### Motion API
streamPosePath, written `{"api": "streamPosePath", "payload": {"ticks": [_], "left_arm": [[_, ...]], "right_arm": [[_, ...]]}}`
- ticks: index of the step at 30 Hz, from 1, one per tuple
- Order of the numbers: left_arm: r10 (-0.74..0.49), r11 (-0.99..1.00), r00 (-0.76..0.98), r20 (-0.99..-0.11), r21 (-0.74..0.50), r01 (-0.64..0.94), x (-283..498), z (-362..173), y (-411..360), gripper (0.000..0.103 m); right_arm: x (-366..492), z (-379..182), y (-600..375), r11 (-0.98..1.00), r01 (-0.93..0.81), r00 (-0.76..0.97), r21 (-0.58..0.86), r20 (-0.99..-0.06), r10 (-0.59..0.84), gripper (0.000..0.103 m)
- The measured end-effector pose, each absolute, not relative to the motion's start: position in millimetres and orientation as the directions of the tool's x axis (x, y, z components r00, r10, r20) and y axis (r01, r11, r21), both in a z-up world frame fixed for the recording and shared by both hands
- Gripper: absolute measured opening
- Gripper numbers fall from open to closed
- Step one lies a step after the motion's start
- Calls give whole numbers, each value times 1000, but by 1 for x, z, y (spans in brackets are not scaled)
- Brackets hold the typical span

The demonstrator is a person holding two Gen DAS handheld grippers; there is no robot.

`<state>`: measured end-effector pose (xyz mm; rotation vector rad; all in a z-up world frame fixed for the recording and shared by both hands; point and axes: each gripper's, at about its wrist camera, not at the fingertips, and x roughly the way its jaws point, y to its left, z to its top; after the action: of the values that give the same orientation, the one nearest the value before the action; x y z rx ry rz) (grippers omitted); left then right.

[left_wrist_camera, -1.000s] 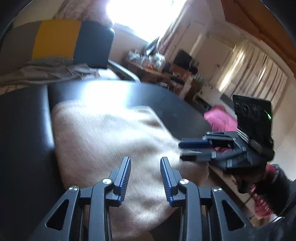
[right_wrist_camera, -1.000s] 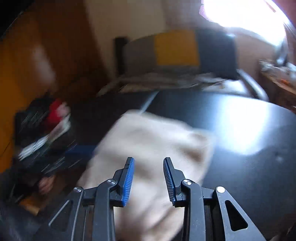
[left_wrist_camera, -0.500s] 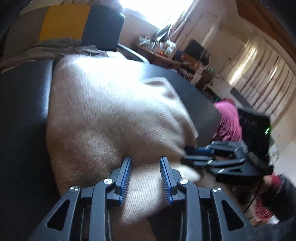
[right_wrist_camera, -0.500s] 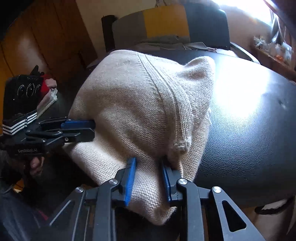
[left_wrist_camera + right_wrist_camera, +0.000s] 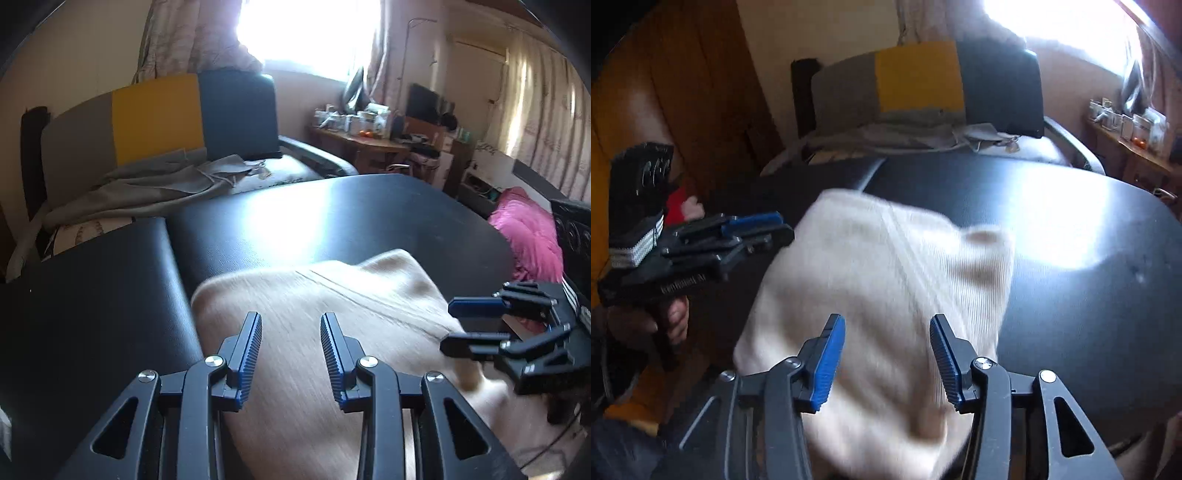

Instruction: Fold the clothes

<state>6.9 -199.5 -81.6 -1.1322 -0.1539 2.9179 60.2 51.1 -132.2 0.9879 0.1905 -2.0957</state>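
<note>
A cream knitted sweater [image 5: 332, 314] lies bunched and folded on the black table [image 5: 332, 214], hanging over its near edge. My left gripper [image 5: 291, 326] hovers open just above the sweater's left part, its blue pads clear of the cloth. My right gripper [image 5: 888, 338] is over the sweater [image 5: 886, 258] near its front edge. Its jaws are opening, with knit showing behind the gap and neither pad pressing on it. Each gripper shows in the other's view: the right gripper [image 5: 476, 321] at the sweater's right side, the left gripper [image 5: 753, 229] at its left side.
A chair [image 5: 159, 114] with a grey, yellow and dark blue back stands behind the table, a grey garment [image 5: 155, 184] draped on its seat. A cluttered desk [image 5: 369, 136] is at the back right, a pink cloth [image 5: 524, 229] beside the table. A hand [image 5: 672, 317] holds the left gripper's handle.
Half a second ago the right gripper pinched the sweater's near edge; now its jaws are spread and the cloth is free. Both grippers have drawn back and up from the sweater.
</note>
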Motion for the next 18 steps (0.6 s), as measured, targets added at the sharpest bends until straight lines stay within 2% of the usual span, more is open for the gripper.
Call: {"api": "streamPosePath", "payload": {"ticks": [7, 12, 15, 18], "left_arm": [[126, -970, -623, -772, -227, 85, -51, -130, -224, 33], [152, -950, -649, -746, -291, 111, -48, -136, -232, 35], [217, -916, -702, -679, -390, 94, -34, -123, -246, 33], [226, -882, -756, -615, -458, 108, -14, -107, -277, 41]], "right_arm": [[36, -165, 25, -718, 675, -381, 169, -753, -536, 49], [36, -185, 37, -713, 673, -388, 196, -727, -566, 50], [36, -187, 41, -705, 676, -385, 215, -712, -586, 50], [29, -175, 51, -696, 654, -329, 297, -716, -615, 53]]}}
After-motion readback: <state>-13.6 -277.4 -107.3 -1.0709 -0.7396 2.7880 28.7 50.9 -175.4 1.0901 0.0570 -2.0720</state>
